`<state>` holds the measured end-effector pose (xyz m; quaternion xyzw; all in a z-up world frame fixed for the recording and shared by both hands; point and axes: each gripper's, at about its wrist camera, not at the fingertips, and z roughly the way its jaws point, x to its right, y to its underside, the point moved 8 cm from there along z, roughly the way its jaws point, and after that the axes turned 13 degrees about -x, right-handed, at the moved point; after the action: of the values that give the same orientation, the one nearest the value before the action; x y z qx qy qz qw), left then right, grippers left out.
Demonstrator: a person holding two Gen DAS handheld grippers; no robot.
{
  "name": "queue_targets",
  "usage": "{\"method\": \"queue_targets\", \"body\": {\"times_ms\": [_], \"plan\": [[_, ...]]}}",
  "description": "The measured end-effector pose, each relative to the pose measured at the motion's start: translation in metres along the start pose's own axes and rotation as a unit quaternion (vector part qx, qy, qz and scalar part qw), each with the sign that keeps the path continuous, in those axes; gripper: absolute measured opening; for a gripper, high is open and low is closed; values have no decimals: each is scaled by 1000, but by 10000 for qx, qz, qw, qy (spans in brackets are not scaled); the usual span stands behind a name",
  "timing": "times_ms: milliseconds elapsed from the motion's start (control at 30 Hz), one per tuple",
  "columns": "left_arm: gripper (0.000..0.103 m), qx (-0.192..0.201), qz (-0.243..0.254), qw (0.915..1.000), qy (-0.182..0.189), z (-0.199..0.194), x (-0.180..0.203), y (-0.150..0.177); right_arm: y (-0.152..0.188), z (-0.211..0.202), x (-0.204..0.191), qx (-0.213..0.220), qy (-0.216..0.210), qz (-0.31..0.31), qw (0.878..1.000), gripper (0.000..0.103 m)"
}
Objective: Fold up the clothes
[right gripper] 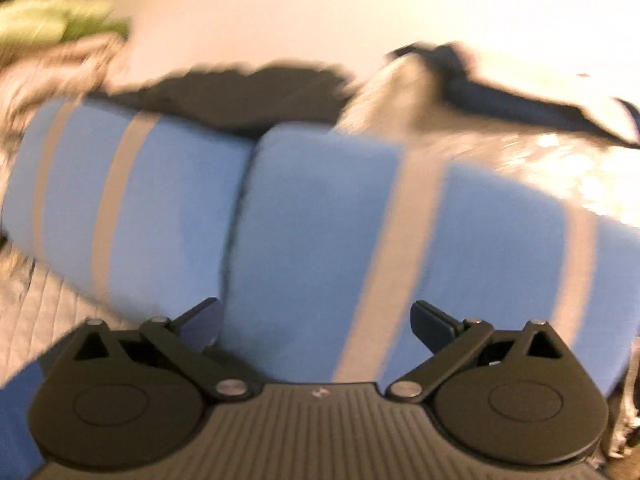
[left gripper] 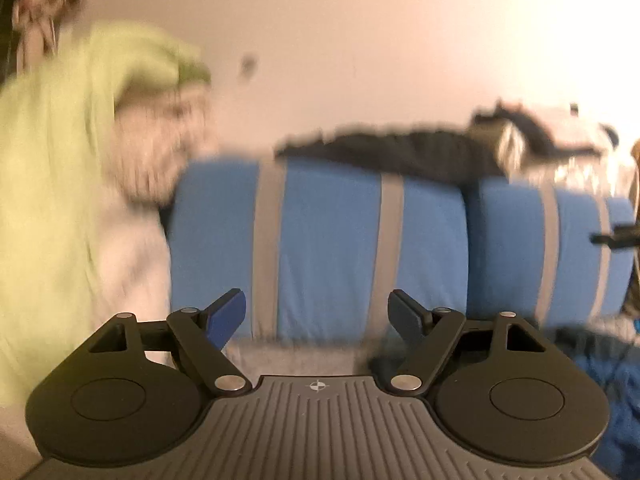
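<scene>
Both views are blurred by motion. My left gripper [left gripper: 318,312] is open and empty, facing two blue cushions with grey stripes [left gripper: 328,248]. A light green garment [left gripper: 52,168] and a pale fuzzy cloth [left gripper: 160,152] are heaped at the left. A black garment [left gripper: 400,148] lies along the top of the cushions. My right gripper [right gripper: 316,320] is open and empty, close to the same blue cushions [right gripper: 320,220]. The black garment [right gripper: 248,92] lies on top there too, and the green garment [right gripper: 52,20] shows at the top left.
A pale wall [left gripper: 360,40] rises behind the cushions. A grey quilted surface [right gripper: 36,312] lies below the cushions at the left. Dark blue fabric [left gripper: 616,384] sits at the lower right. A shiny pale bundle [right gripper: 560,164] rests at the right end of the cushions.
</scene>
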<state>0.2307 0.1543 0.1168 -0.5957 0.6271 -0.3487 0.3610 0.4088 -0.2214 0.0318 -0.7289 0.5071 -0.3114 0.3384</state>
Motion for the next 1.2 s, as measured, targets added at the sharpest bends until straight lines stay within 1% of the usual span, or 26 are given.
{"method": "queue_targets", "body": {"times_ms": [33, 67, 100, 133, 233, 300, 367, 400, 467, 667, 767, 800, 900, 967, 1067, 1133, 1200], "plan": [[79, 184, 8, 9998, 1, -12, 3, -17, -5, -16, 15, 109, 5, 114, 9999, 103], [84, 369, 7, 9993, 19, -25, 8, -33, -10, -31, 28, 213, 8, 233, 9995, 103], [87, 512, 11, 9987, 61, -35, 14, -45, -15, -46, 41, 317, 21, 326, 9990, 103], [89, 608, 28, 9981, 131, -44, 22, -55, -19, -61, 53, 421, 51, 382, 9984, 103], [89, 759, 139, 9961, 435, -57, 57, -77, -26, -101, 86, 729, 301, 313, 9964, 103], [89, 754, 287, 9944, 675, -59, 85, -80, -21, -121, 110, 816, 675, 135, 9943, 103], [89, 757, 386, 9923, 898, -58, 114, -76, -8, -136, 137, 728, 1095, 49, 9913, 103], [89, 716, 447, 9912, 1021, -53, 130, -71, 1, -144, 153, 694, 1221, 69, 9901, 103], [89, 633, 569, 9883, 1267, -44, 163, -60, 20, -159, 178, 655, 1336, 119, 9888, 103], [89, 367, 974, 9777, 1825, -15, 247, -24, 98, -189, 229, 273, 1646, -3, 9860, 103], [89, 99, 1108, 9719, 2074, -4, 280, -7, 145, -202, 254, 96, 1842, 73, 9828, 103], [89, 40, 1124, 9703, 2139, -2, 289, -2, 162, -205, 264, 25, 1899, 147, 9817, 103], [89, 63, 1207, 9689, 2158, -4, 313, 14, 223, -216, 297, -272, 2100, 413, 9765, 103], [89, 67, 1343, 9642, 2284, -2, 329, 24, 265, -227, 317, -487, 2204, 698, 9717, 103], [89, -65, 1433, 9568, 2527, 4, 346, 42, 324, -244, 341, -728, 2300, 1118, 9640, 102], [89, -173, 1422, 9554, 2583, 9, 355, 53, 356, -254, 351, -818, 2298, 1360, 9602, 101], [89, -308, 1408, 9543, 2619, 15, 362, 64, 381, -264, 356, -871, 2267, 1564, 9574, 98]]}}
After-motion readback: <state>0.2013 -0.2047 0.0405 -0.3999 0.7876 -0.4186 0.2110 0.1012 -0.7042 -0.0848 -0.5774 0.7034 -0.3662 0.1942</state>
